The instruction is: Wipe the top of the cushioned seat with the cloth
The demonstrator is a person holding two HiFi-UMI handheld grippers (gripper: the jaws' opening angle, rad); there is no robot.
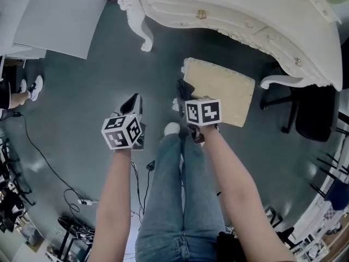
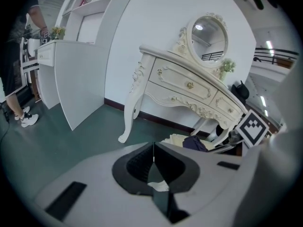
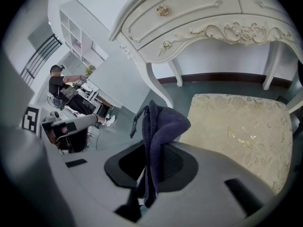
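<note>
right tool (image 3: 150,143) clamps dark cloth (image 3: 163,123) beside cushioned seat (image 3: 236,131).

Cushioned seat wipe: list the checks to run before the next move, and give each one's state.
1. Cloth clamped in the right gripper jaws: ok.
2. Cushioned seat top free of objects: ok.
3. Cloth pressed onto the seat top: cannot tell; it hangs near the seat's edge.
4. Left gripper away from the seat, jaws together, empty: ok.
5. Headroom under the dressing table at the seat's far edge: cannot tell.
</note>
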